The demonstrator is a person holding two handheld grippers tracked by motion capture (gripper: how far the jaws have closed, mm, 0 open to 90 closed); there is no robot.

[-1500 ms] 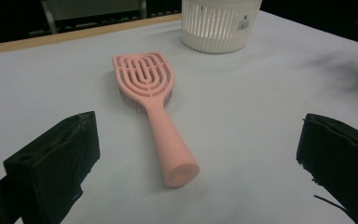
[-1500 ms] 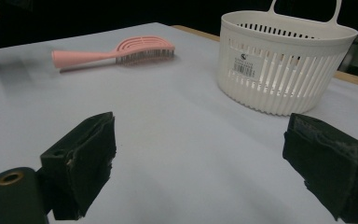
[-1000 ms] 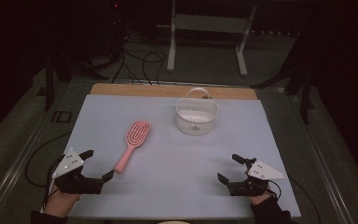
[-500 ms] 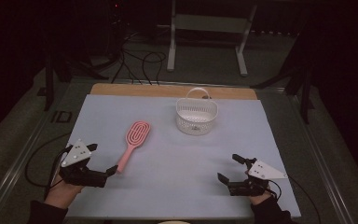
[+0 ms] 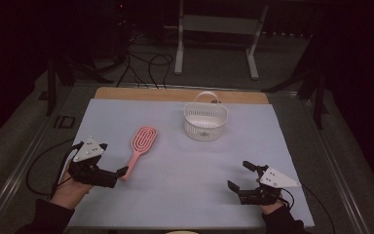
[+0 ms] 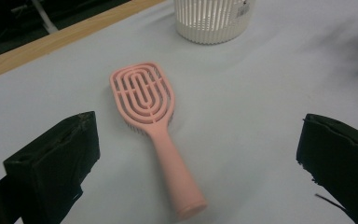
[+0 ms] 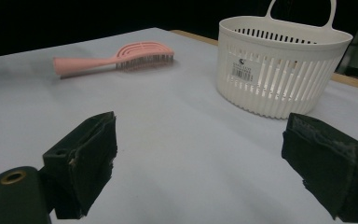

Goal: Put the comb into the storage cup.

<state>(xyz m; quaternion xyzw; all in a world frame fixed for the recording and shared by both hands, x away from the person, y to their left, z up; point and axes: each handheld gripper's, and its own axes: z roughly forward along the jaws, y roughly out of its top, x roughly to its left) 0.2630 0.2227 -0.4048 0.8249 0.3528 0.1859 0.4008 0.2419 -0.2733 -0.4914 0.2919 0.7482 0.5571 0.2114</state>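
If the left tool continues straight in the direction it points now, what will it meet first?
Most likely the pink hairbrush: its handle end lies between the open jaws of the left tool, just ahead. The white basket stands farther beyond.

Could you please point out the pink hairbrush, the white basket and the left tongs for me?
pink hairbrush (image 6: 145,95), left gripper view, on the slotted oval head.
white basket (image 7: 279,74), right gripper view, on the slatted front wall.
left tongs (image 5: 116,176), high view, between the open tips at the brush handle's end.

You see the pale table cover (image 5: 185,161) evenly lit from above while everything beyond it sinks into near black. Shadows under the white basket (image 5: 205,122) are soft. The near jaws look blurred in both gripper views.
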